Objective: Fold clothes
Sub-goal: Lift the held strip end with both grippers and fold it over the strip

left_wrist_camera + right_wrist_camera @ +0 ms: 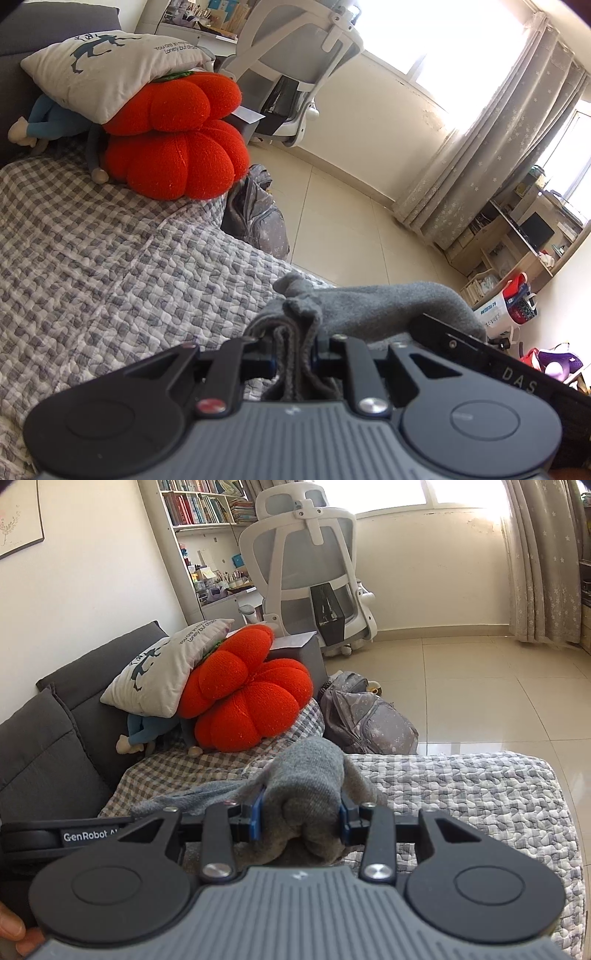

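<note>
A grey fleece garment (388, 306) is held up over the quilted check bedspread (110, 258). My left gripper (293, 360) is shut on a thin bunched edge of it, folds of cloth hanging between the pads. In the right wrist view my right gripper (301, 819) is shut on a thick wad of the same grey garment (314, 775), blue pads pressing both sides. The cloth stretches leftward from there to the other gripper's black body (55, 836). The right gripper's body (498, 354) shows at the right in the left wrist view.
Red pumpkin cushions (177, 147) and a printed pillow (107, 70) are piled at the far end of the sofa. A grey backpack (365, 720) leans on the floor beside it. A white office chair (314, 568) stands beyond, and shelves and bags (517, 266) line the wall by the curtains.
</note>
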`<state>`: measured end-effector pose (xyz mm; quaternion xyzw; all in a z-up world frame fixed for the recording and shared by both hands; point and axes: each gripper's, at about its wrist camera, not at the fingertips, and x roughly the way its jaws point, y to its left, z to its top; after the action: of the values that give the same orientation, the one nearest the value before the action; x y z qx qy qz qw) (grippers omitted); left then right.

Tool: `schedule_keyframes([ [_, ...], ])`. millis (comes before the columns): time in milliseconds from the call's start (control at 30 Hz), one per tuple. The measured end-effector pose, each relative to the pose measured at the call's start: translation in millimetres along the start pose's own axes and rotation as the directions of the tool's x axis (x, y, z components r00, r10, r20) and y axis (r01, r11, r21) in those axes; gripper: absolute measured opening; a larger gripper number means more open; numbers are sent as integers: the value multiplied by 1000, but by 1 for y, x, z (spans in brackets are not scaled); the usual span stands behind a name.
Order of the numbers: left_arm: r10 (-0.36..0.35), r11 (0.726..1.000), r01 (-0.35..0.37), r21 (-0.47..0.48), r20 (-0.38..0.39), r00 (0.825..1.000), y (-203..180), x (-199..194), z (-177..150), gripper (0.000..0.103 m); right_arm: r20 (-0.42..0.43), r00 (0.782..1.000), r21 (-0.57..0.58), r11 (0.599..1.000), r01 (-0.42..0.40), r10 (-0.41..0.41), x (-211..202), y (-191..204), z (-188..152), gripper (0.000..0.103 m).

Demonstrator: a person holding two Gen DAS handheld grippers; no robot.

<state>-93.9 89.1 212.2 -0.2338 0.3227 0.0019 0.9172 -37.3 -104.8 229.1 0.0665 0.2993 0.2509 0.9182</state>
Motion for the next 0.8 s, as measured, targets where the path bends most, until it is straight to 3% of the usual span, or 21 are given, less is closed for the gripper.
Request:
schedule_keyframes([
  [133,-20,999,21,-29,16,1000,17,2,0,15,-20,999,-70,997,25,-26,8,17,4,41],
  [300,1,994,4,-110,46,999,62,-2,8,15,-78,997,-168,986,-9,-4,47,58,10,41],
  [633,158,954,-115,-276,139,978,170,-39,42,15,-155,981,-330,930,-164,118,130,178,18,41],
  [800,247,922,-171,-346,189,950,207,-61,54,15,-175,967,-398,885,-243,187,150,229,24,41],
])
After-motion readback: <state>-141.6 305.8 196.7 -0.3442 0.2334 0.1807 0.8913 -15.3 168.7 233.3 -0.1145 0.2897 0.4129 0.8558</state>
